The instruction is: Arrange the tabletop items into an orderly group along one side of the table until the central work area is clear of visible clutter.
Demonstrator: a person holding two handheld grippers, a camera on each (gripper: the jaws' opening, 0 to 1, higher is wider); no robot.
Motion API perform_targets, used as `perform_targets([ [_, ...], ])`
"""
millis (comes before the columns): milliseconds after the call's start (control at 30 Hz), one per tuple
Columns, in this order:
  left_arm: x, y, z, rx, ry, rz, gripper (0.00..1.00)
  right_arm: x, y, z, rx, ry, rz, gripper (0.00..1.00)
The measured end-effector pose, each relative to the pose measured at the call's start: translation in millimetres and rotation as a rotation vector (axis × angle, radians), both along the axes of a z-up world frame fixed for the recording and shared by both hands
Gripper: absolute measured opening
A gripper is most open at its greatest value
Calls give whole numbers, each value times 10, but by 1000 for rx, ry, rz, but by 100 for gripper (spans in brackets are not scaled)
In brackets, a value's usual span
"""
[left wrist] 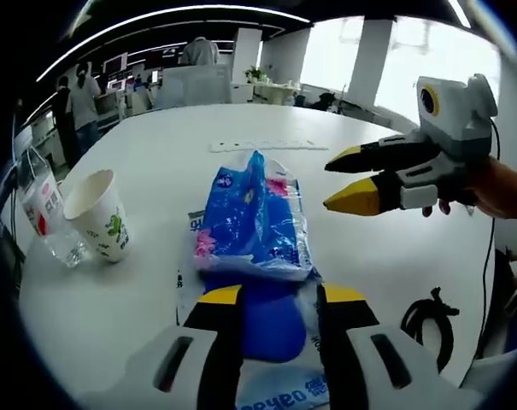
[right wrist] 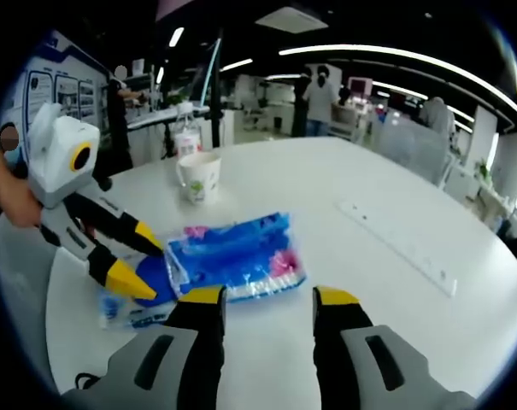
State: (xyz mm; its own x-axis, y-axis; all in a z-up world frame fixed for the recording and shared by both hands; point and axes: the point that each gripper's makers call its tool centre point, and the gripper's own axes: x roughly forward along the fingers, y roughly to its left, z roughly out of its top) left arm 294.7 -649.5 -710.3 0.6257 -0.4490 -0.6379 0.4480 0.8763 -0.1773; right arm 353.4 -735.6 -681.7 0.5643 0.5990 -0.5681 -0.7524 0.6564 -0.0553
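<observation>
Two grippers: both face one blue packet on the white table (left wrist: 138,162).
Packet (left wrist: 254,226): lies mid-table, long axis running away from the left gripper (left wrist: 275,309).
Left jaws: straddle the packet's near end, parted, not visibly clamped.
Right gripper (right wrist: 267,309): jaws parted, empty, packet just ahead, broadside.
Nearer: left.
Cup (left wrist: 100,213): stands apart, beside a bottle (left wrist: 43,205).

The blue plastic pack (left wrist: 254,224) lies in the near middle of the white table (left wrist: 155,145), blocking the left gripper (left wrist: 278,299); a paper cup (left wrist: 100,213) and a clear bottle (left wrist: 44,209) crowd the left edge; a black cable (left wrist: 429,320) sits near right; the far tabletop beyond the pack lies open.
</observation>
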Motion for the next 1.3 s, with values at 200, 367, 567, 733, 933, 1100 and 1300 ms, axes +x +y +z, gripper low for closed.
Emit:
perform_targets([
  [200, 77, 3, -1, -59, 26, 75, 25, 20, -6, 3, 6, -14, -2, 37],
  [367, 121, -54, 12, -84, 30, 89, 26, 16, -35, -20, 6, -7, -9, 37],
  [567, 161, -42, -19, -102, 55, 124, 25, 14, -64, -30, 3, -3, -13, 37],
  [733, 187, -34, -19, -123, 63, 147, 24, 10, -93, -37, 6, 2, -22, 37],
  [933, 248, 1, -22, -147, 74, 187, 21, -13, -104, -56, -1, 7, -22, 36],
  [1100, 223, 24, -27, -144, 90, 172, 14, -16, -109, -62, -5, 11, -22, 36],
  [1300, 156, 35, -47, -130, 107, 102, 7, -7, -69, -36, -6, 8, -13, 34],
])
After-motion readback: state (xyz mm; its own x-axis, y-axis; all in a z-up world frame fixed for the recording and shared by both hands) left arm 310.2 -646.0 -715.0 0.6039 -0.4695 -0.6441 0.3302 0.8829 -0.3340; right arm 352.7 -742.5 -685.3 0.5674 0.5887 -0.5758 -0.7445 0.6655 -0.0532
